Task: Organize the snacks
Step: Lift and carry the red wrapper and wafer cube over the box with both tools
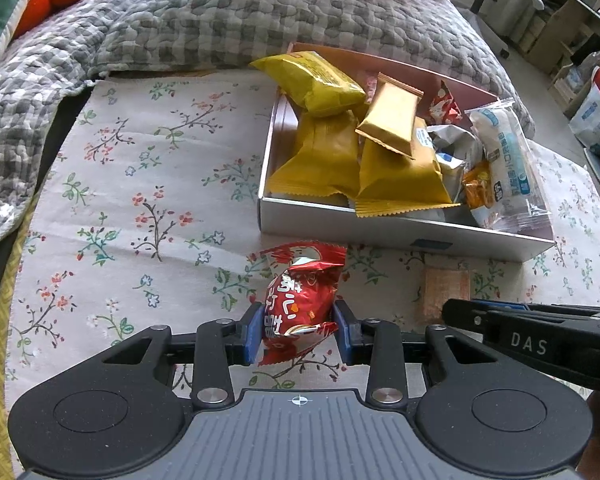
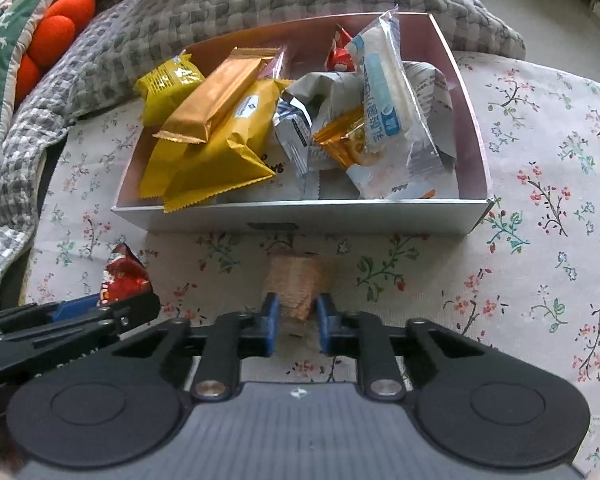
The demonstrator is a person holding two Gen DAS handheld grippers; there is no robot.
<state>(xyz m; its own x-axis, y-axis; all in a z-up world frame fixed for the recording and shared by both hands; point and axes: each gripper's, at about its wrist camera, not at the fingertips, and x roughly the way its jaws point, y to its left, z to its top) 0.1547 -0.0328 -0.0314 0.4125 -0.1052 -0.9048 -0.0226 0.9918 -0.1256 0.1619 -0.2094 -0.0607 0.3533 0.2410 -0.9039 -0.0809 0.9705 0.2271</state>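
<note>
Fingers of both my grippers grip the last loose snacks, red foil packet (image 1: 300, 304) left, pale wafer packet (image 2: 294, 288) right, before the nearly full white cardboard box (image 2: 300, 216).

The crinkled red foil snack packet (image 1: 300, 300) looks glossy. The pale floral cloth cover (image 1: 140, 200) is matt woven fabric. The grey-white shallow cardboard box (image 2: 300, 216) has smooth, satin walls.

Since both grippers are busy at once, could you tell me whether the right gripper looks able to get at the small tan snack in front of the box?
Probably yes: the right gripper already brackets the tan snack, nothing between.
</note>
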